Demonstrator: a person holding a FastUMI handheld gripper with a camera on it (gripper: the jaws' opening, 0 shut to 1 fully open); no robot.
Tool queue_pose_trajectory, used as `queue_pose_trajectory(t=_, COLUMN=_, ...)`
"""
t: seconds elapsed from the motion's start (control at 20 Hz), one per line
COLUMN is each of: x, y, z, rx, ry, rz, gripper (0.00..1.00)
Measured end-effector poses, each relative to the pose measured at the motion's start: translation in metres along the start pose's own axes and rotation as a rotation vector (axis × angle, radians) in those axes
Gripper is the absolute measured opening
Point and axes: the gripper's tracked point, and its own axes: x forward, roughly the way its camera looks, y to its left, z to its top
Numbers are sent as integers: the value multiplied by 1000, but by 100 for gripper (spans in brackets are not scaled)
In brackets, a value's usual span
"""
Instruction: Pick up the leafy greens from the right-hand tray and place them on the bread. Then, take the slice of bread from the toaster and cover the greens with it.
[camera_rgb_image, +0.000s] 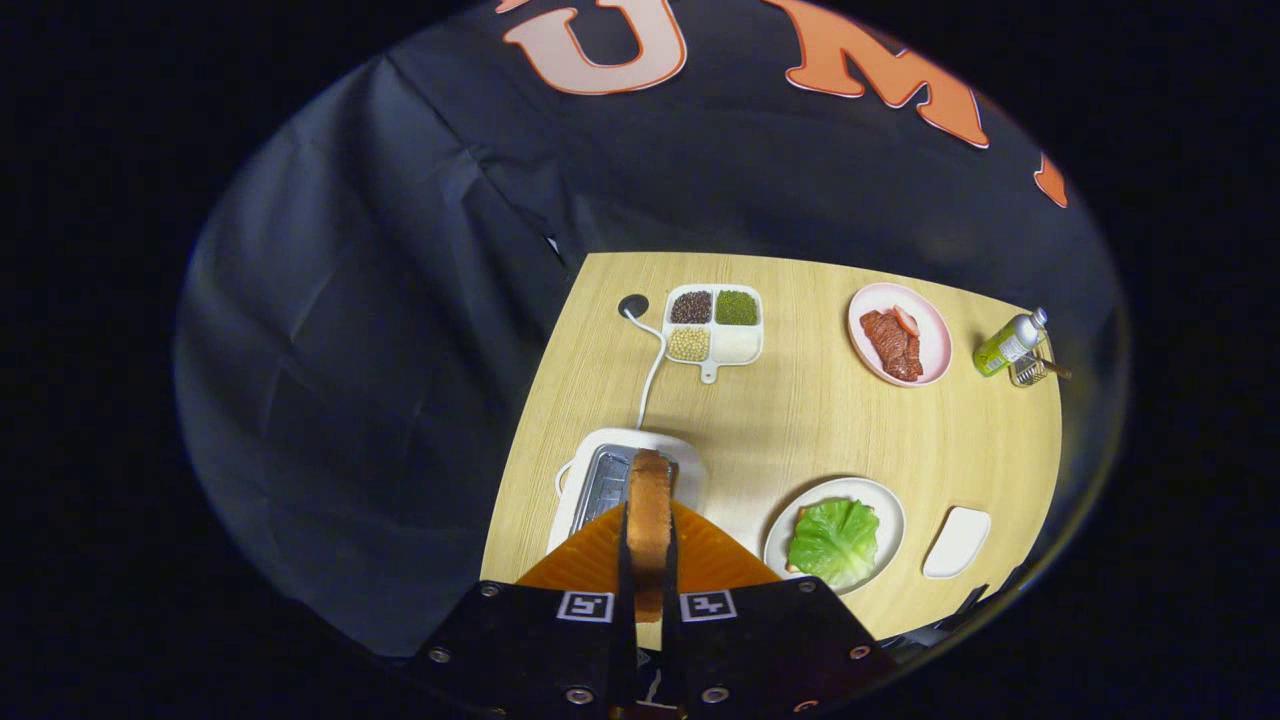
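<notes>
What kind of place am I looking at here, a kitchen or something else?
Probably a staged booth set up like a kitchen: a wooden table against black cloth, bearing a toaster, a plate of greens and a divided dish of beans. The gripper holds a bread slice.

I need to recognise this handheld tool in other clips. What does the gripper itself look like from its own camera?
The gripper has a dark, angular body split into two blocks, studded with round silver screws. Each block carries a small square black-and-white marker near the finger base. Two thin, flat fingers run forward side by side, each backed by a ribbed, wedge-shaped panel.
</notes>
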Motion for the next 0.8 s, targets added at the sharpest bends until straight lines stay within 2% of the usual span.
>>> queue_pose_trajectory(t=0.4, x=-21, y=-95, z=-29, rx=104, ry=-27, rz=18, gripper=10)
queue_pose_trajectory(t=0.65, x=-1, y=-152, z=-64, rx=195, ry=0, rz=74, gripper=10)
queue_pose_trajectory(t=0.8, x=14, y=-171, z=-82, rx=236, ry=16, rz=138, gripper=10)
